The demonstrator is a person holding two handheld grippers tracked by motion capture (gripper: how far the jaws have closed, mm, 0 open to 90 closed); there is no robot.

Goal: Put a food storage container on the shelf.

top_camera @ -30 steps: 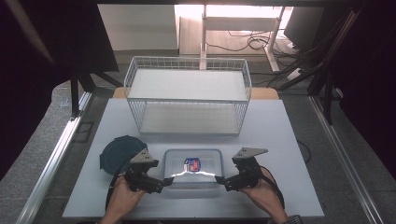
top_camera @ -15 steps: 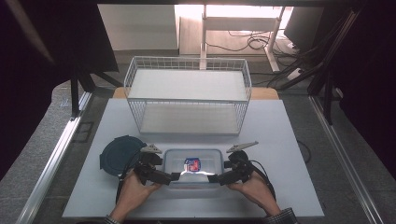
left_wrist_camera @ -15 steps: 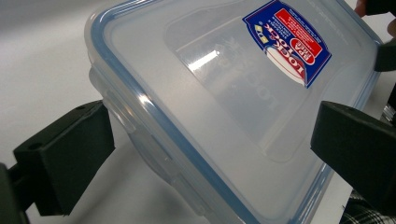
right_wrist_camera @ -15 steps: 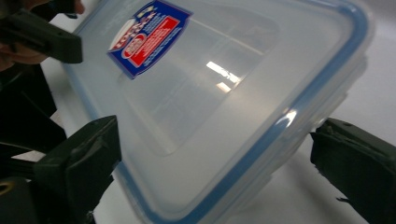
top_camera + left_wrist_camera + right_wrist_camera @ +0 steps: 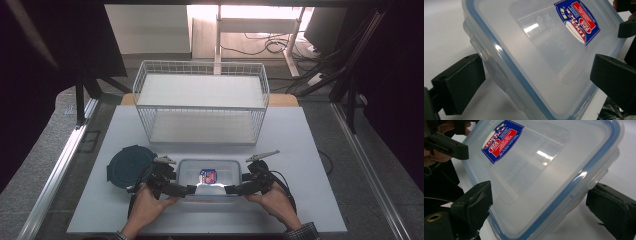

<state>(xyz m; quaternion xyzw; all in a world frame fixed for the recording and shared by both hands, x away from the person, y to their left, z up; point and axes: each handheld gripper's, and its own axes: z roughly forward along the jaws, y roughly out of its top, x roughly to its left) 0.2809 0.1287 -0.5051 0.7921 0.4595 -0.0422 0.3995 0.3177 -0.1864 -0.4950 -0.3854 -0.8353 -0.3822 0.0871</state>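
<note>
Plastic, clear and faintly frosted, made up the rectangular food container (image 5: 209, 178) near the front edge of the white table (image 5: 310, 145), between the two hands. Its lid (image 5: 541, 50) was smooth and glossy, with rounded corners, a blue seal running round the rim and a red, white and blue sticker (image 5: 208, 175) on top; what lay inside could not be told through the hazy plastic. The left gripper (image 5: 186, 189) had one end of the container between its matte black, blocky jaws, which had just been opening and stood spread, one clear of the box's side, the other over the lid near its edge. The right gripper (image 5: 231, 189) straddled the other end; its jaws had just been closing a little, one pad lay close against the lid's edge, the other stood just off the side latch, and whether they pressed on the box could not be told. Just left of the container lay a round, dark blue lid (image 5: 131, 166), flat on the table. Farther back stood a white wire basket (image 5: 200, 107) of thin mesh, rectangular, with a pale flat floor.
</note>
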